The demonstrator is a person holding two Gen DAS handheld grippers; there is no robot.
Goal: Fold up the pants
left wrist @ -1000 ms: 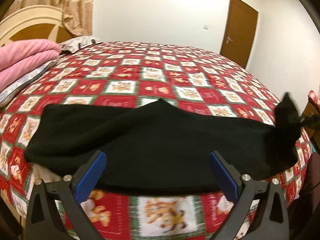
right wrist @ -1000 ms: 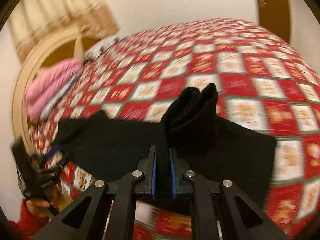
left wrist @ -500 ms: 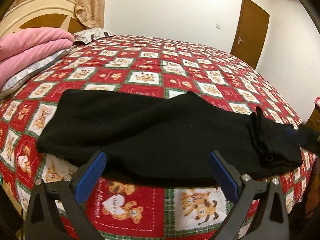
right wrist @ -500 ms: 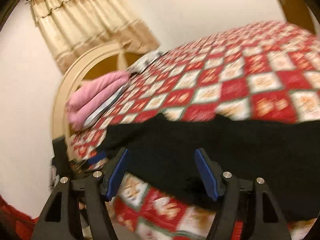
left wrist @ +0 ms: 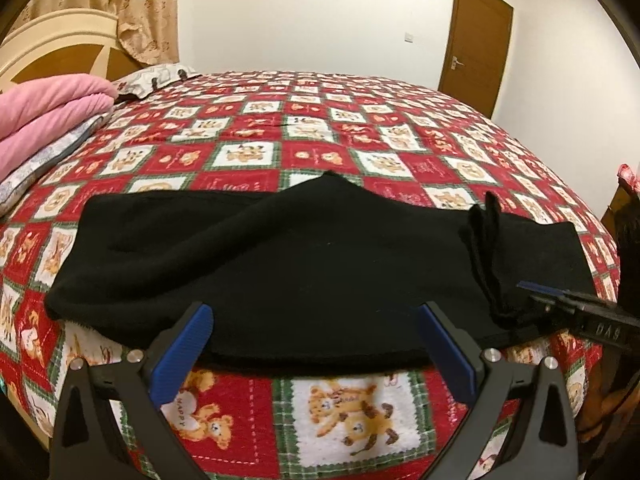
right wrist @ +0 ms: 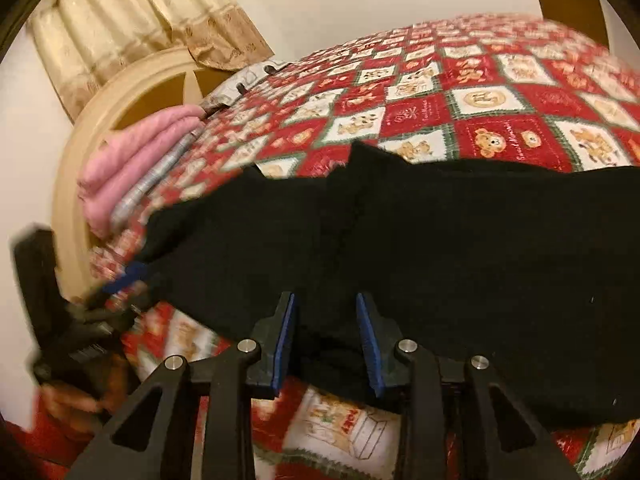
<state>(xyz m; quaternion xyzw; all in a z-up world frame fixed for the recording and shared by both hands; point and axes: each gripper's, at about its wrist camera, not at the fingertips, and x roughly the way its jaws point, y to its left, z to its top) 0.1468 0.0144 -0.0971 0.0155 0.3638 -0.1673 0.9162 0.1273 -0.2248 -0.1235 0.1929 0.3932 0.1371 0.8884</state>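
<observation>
The black pants [left wrist: 280,264] lie flat near the front edge of the bed, on a red bear blanket [left wrist: 344,408] that says "HAPPY". The left gripper [left wrist: 316,344] is wide open, holding nothing. The right gripper [right wrist: 326,340], marked "DAS", is closing around the pants' near edge.

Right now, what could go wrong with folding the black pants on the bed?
1. The black fleece pants lie along the near edge of the red teddy-bear quilt; a tug toward the person might slide them off.
2. The right gripper is closing around a bunched ridge of cloth near that edge, so it may pinch extra layers and leave a lumpy fold.
3. The left gripper is open and holding nothing, so the other end could drag unevenly.
</observation>
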